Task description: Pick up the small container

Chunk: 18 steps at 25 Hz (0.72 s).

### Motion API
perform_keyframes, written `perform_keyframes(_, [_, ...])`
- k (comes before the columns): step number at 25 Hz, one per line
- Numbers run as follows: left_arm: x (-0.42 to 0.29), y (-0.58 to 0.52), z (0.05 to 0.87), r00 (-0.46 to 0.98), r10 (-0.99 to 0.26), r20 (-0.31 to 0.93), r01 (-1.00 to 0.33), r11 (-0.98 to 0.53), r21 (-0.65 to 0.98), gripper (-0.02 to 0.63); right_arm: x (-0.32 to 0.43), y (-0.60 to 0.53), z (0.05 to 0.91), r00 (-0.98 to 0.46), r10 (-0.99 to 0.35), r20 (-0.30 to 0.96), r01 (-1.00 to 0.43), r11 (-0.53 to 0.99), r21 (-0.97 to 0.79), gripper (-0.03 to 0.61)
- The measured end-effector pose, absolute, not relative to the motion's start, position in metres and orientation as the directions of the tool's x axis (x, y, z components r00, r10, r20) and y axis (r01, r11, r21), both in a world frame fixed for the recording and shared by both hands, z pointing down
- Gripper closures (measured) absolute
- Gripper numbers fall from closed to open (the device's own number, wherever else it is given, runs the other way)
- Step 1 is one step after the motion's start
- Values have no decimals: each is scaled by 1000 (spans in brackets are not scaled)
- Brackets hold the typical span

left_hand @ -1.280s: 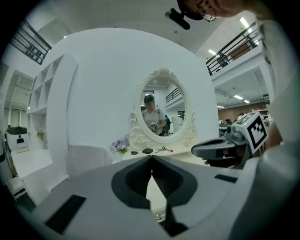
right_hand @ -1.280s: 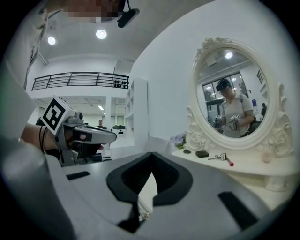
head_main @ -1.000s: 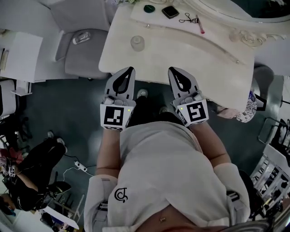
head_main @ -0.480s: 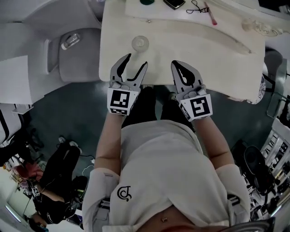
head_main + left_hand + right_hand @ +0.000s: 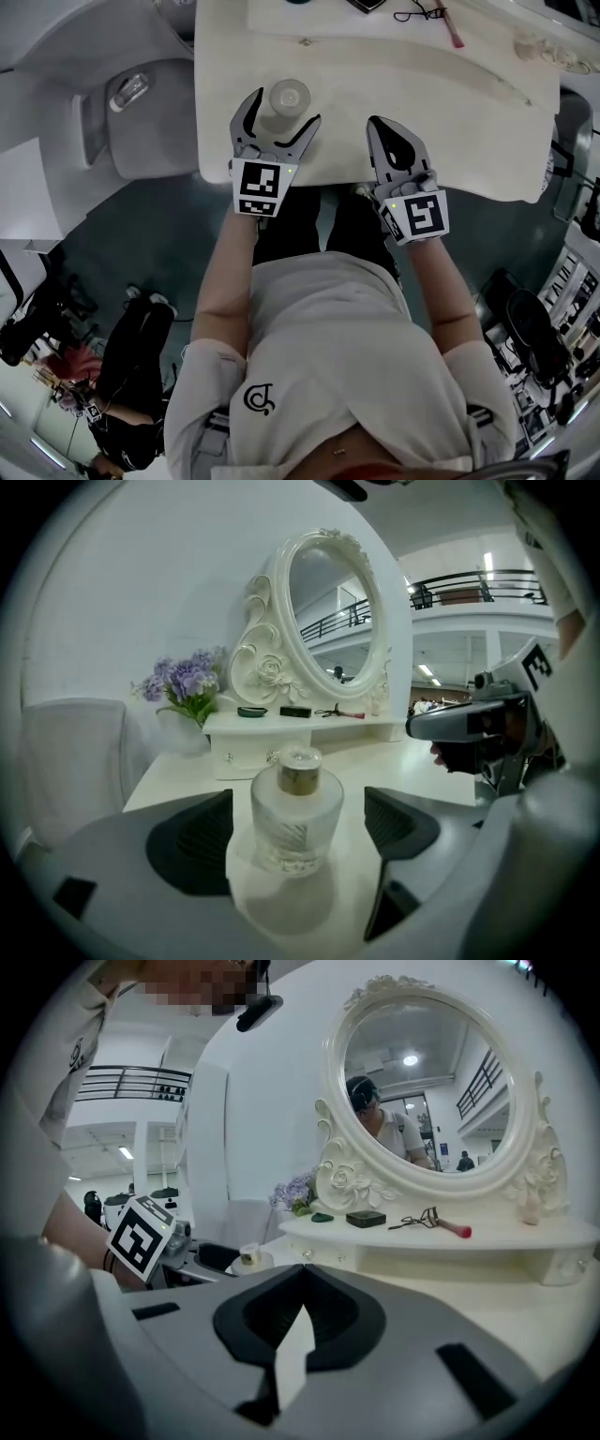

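Near the table's front left corner, the container (image 5: 288, 97) stands upright on the pale table (image 5: 469, 103); it is a frosted jar with a gold-banded cap. It sits between the jaws of our left gripper (image 5: 281, 112), which are opening. Both pads (image 5: 192, 841) stand clear of the glass, so we grip nothing. Our right gripper (image 5: 381, 127) is near it on the right, over the table's front edge, its jaws pressed together and empty. Farther back, a raised shelf (image 5: 309, 726) carries a dark dish (image 5: 251, 712), a dark box (image 5: 295, 712) and an eyelash curler (image 5: 420, 1221) below an oval mirror (image 5: 333, 621). Purple flowers (image 5: 183, 682) stand left of the shelf. A grey chair (image 5: 141, 103) sits left of the table.
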State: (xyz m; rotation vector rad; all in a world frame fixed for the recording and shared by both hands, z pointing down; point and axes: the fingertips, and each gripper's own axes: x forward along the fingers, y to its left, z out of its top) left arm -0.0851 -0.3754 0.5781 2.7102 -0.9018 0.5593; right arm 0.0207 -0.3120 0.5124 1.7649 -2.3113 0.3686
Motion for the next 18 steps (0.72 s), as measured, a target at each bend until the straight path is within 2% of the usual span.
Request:
perform_keyframes(13, [-65,-396,604,715,-472,516,-572,-819,44,184,28,-328,520,-245,-908,341,-968,247,-38,571])
perform_keyframes(18, [-63,-395,609,708,-484,514,-576,-817,23,262,36,-328,523,-229,-907,352,-972,230,-39,571])
